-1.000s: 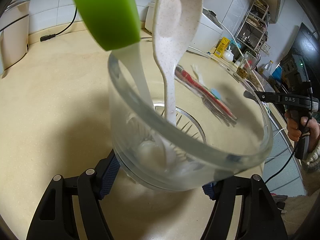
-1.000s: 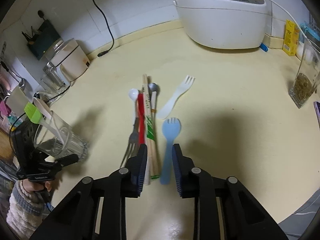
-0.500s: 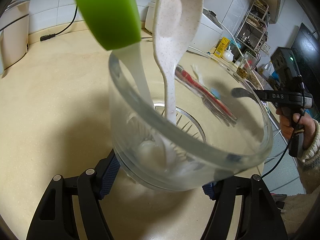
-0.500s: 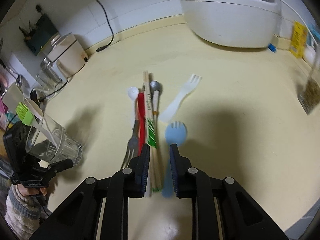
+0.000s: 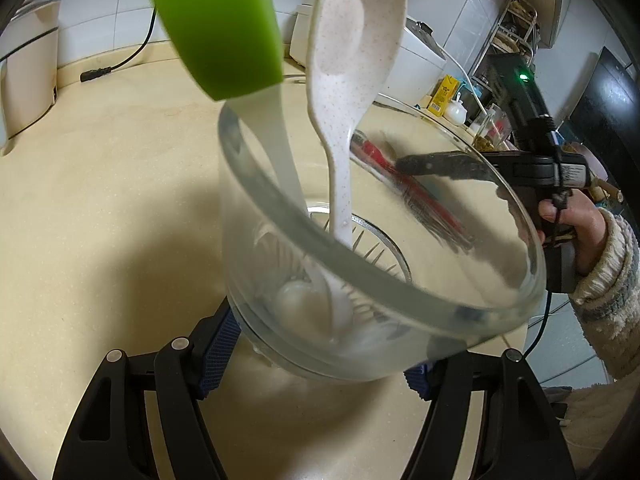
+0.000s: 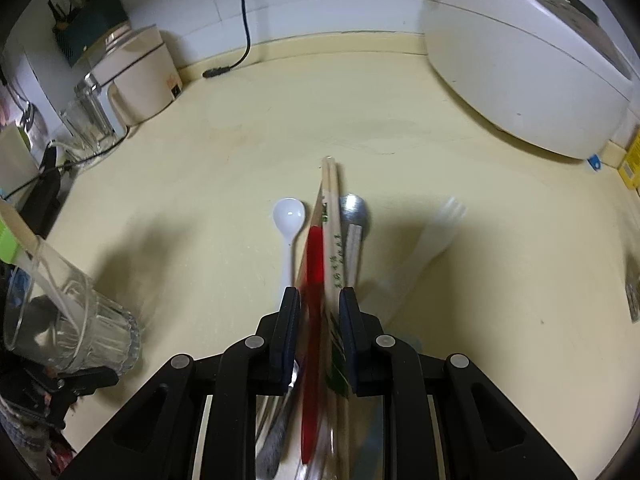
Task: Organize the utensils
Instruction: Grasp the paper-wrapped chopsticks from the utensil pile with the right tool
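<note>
Red-handled utensil (image 6: 314, 264) between right claw (image 6: 319, 300) only wrist-side.

Chopstick wrapper (image 6: 335, 264): green print, chars too small to read. Label on right tongs (image 5: 575, 175) body: blurred, unreadable. Yellow carton (image 5: 443, 94): print illegible.
</note>
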